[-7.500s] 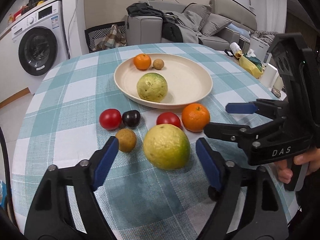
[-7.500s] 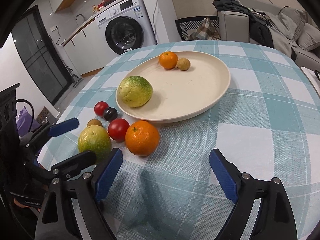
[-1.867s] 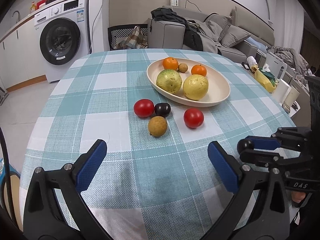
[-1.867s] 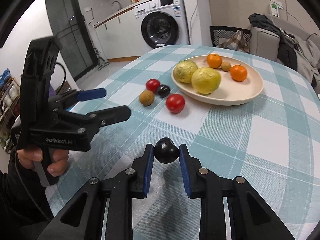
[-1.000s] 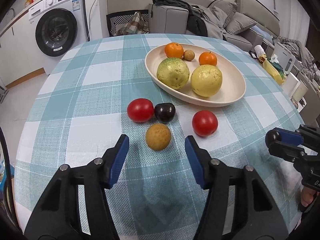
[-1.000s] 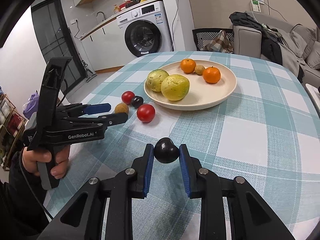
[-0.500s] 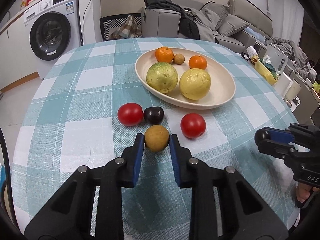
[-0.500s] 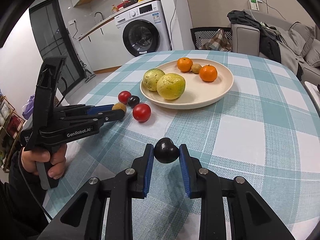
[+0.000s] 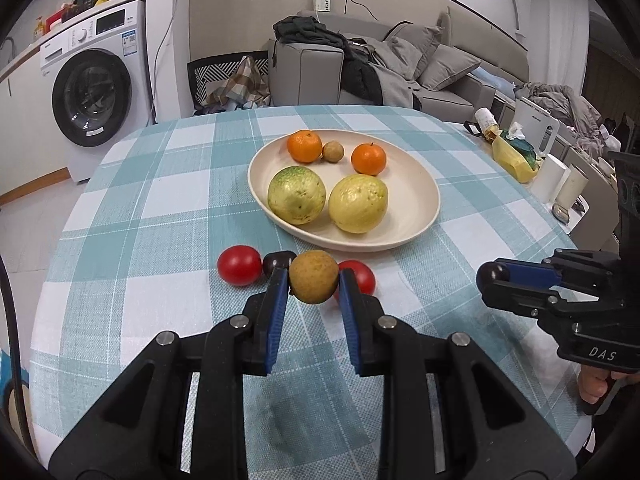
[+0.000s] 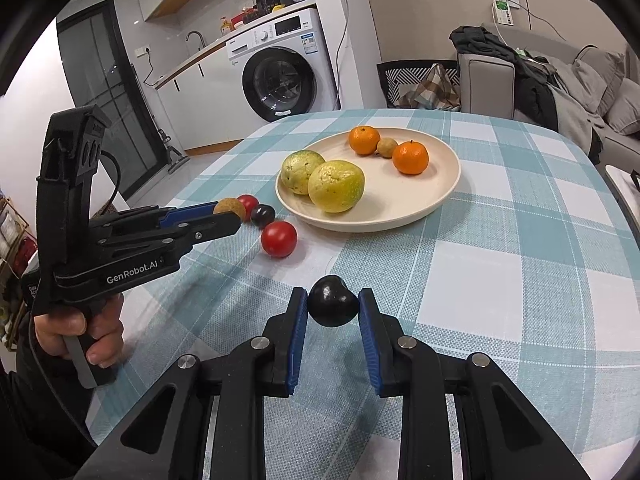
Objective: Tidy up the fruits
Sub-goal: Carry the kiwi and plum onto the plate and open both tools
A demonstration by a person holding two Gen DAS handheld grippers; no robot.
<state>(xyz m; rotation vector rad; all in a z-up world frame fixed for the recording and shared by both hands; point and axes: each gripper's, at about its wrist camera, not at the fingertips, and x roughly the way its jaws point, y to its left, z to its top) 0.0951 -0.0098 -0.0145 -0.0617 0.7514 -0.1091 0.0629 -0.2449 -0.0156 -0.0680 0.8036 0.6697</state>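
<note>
Both grippers were loaded for the plate [image 9: 424, 184]: left gripper [image 9: 314, 286] clamped the brown fruit [image 9: 313, 282], right gripper [image 10: 333, 308] pinched a dark fruit [image 10: 333, 306], probably a plum.

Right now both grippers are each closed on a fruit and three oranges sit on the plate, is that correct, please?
Not quite: the plate holds two oranges, as the right wrist view shows. The left gripper is closed on a brown fruit, the right gripper on a dark fruit.

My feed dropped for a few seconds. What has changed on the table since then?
The left gripper closed its jaws on the brown fruit and holds it. One big yellow-green fruit and one orange moved onto the plate. The right gripper took a dark plum. Both tomatoes stayed put.
</note>
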